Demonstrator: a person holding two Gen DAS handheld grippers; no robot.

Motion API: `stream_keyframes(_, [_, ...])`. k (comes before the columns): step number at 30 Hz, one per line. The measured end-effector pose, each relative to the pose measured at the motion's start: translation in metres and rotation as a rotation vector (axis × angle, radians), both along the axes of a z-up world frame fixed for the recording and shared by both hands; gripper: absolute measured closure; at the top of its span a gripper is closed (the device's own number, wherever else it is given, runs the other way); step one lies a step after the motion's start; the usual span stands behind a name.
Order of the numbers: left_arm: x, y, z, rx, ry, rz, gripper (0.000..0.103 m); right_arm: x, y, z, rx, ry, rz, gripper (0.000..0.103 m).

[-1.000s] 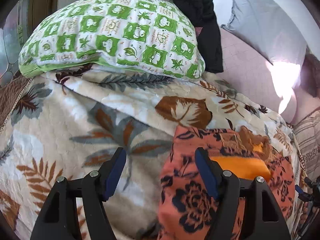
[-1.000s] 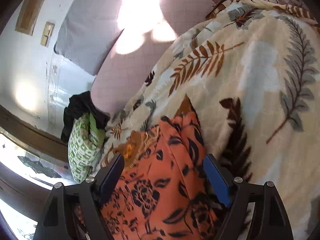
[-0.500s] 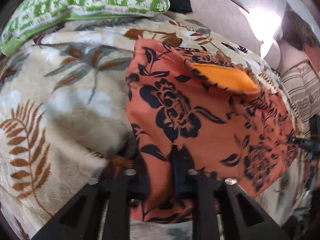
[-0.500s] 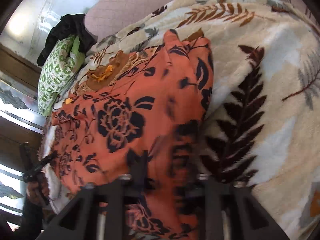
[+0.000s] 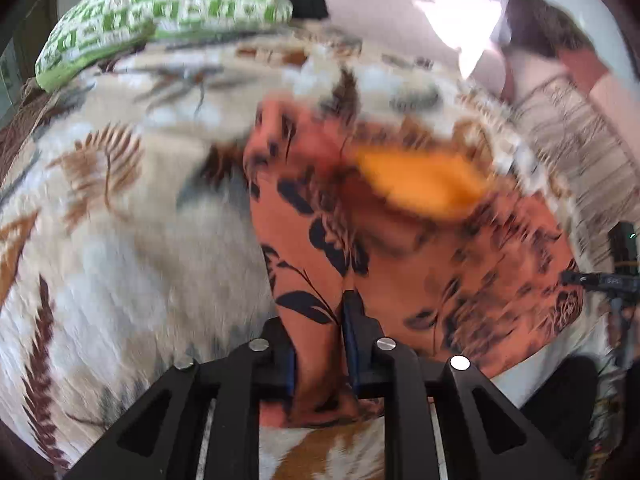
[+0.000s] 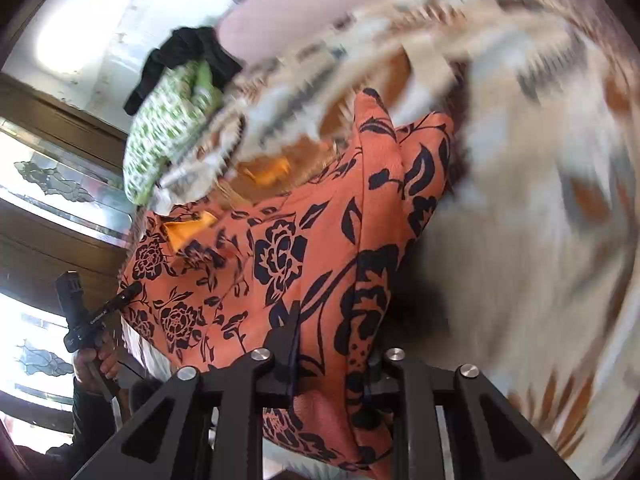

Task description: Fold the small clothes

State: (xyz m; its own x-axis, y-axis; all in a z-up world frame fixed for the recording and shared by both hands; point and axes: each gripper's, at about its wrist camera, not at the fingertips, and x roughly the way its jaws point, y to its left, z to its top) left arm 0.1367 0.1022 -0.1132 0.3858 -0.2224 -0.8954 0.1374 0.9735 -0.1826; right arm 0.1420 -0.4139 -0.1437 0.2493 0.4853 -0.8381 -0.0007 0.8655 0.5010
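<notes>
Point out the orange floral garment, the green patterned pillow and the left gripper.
orange floral garment [image 5: 460, 280]: left wrist view, printed middle of the cloth.
green patterned pillow [image 5: 160, 12]: left wrist view, top face.
left gripper [image 5: 320, 340]: left wrist view, between the fingertips, shut on the garment.

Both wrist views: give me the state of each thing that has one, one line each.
Left claw: shut on the garment's edge, after closing then easing slightly.
Right claw: shut on the garment's edge, likewise.
Garment: orange floral, spread on the blanket, bunched at both grips, lighter orange lining showing.
Blanket: leaf print, rumpled, under the garment.
Pillow: green checked, resting on the blanket's far end.
Black clothes: heaped by the pillow.
</notes>
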Motion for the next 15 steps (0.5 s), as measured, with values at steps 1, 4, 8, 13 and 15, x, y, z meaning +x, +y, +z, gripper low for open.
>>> stream_keyframes(1, [-0.001,0.004,-0.008,0.010,0.009,0.019,0.069,-0.007,-0.002,-0.013,-0.041,0.027,-0.005,0.056])
stream_keyframes(4, [0.007,0.026,0.008,-0.084,-0.043,0.100,0.066,-0.019,-0.015,-0.008,0.004,-0.045,-0.061,0.037])
stream_keyframes(8, [0.028,0.036,0.040,-0.066,-0.200,0.076,0.048,-0.005,-0.023,0.040,-0.090,-0.232,-0.089,0.034])
stream_keyframes(13, [0.061,0.030,0.025,-0.053,-0.195,0.016,0.047,0.047,-0.011,0.055,-0.202,-0.312,-0.029,0.034])
stream_keyframes(15, [0.069,0.022,0.015,-0.045,-0.168,0.000,0.047,0.069,0.001,0.042,-0.249,-0.285,-0.003,0.034])
